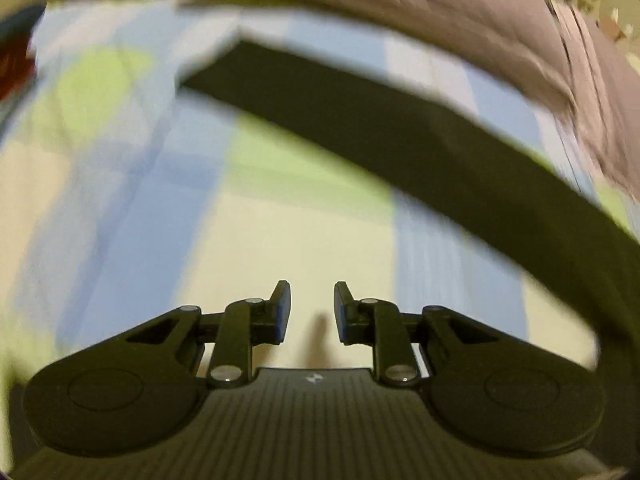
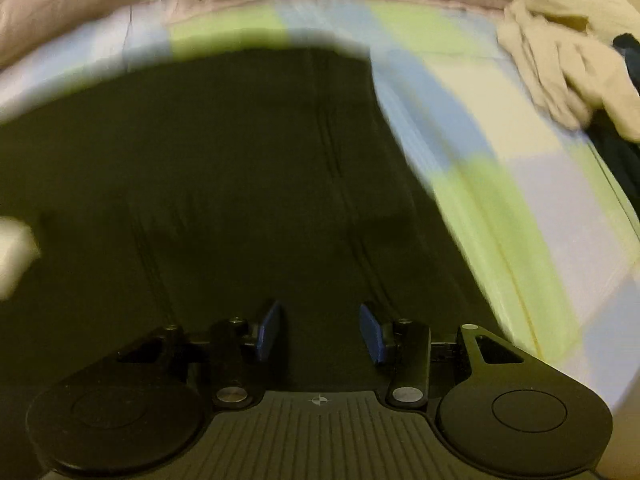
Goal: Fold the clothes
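Fingers of the left gripper stand parted with a clear gap, nothing between the pads; bare cream patch of the bed sheet shows through the gap. Fingers of the right gripper also parted, a little wider, blue pads facing each other, empty; they hover over dark cloth.

Landmark: the checked bed sheet, squares of blue, green, cream and pale lilac.

The dark garment lies spread flat on the sheet. In the left wrist view it reads as a long dark band, its long axis running diagonally from a squared end at upper left of the sheet down to the right edge of the frame, where it widens. The squared end points toward the far edge of the sheet. In the right wrist view the same garment fills the middle and left of the frame; its right edge runs from a rounded far corner down toward the gripper, with faint lengthwise creases parallel to that edge. Which garment it is, cannot tell; both views are motion-blurred.

Beyond the far edge of the sheet: a rumpled mauve blanket. At the sheet's far right corner in the right wrist view: a crumpled cream cloth, touching another dark piece beside it.
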A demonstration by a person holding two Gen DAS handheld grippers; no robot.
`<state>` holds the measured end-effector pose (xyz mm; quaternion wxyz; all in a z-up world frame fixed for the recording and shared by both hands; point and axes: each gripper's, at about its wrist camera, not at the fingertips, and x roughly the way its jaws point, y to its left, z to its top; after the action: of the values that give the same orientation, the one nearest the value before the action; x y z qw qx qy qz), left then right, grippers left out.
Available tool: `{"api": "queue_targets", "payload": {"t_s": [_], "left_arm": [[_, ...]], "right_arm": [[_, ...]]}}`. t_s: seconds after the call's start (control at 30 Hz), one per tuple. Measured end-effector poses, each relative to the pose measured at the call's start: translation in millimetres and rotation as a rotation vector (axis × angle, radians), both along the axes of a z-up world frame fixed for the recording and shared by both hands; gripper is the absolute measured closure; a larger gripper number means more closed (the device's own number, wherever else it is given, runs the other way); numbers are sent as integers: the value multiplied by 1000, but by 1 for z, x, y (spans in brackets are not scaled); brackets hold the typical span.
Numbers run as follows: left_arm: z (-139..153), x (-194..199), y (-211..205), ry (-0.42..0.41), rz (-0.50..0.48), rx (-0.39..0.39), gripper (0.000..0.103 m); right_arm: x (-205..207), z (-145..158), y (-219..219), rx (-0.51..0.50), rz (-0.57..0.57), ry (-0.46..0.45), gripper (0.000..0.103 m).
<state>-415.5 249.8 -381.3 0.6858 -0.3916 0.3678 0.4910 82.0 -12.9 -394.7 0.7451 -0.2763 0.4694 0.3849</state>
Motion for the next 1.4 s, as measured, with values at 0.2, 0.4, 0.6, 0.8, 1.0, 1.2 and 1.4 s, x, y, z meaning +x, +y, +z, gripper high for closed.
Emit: {"api": "queue_targets", "payload": {"t_s": [0.2, 0.4, 0.6, 0.8, 1.0, 1.2, 1.4], "left_arm": [[2, 22, -99, -71, 11, -92, 86], [31, 63, -127, -97, -67, -8, 85], [43, 89, -124, -150, -97, 43, 85], [39, 126, -108, -200, -130, 71, 85], [25, 152, -91, -184, -163, 67, 85], [15, 174, -76, -163, -200, 39, 85], [3, 191, -64, -143, -226, 13, 85]], "right_arm": [[8, 27, -46, 119, 41, 49, 58], [69, 33, -69, 305, 35, 212, 58], [136, 9, -31, 384, 51, 394, 58], [183, -20, -1, 430, 70, 547, 59], [203, -45, 26, 429, 108, 620, 73], [192, -26, 39, 440, 226, 485, 101], [180, -10, 31, 487, 240, 294, 101]]}}
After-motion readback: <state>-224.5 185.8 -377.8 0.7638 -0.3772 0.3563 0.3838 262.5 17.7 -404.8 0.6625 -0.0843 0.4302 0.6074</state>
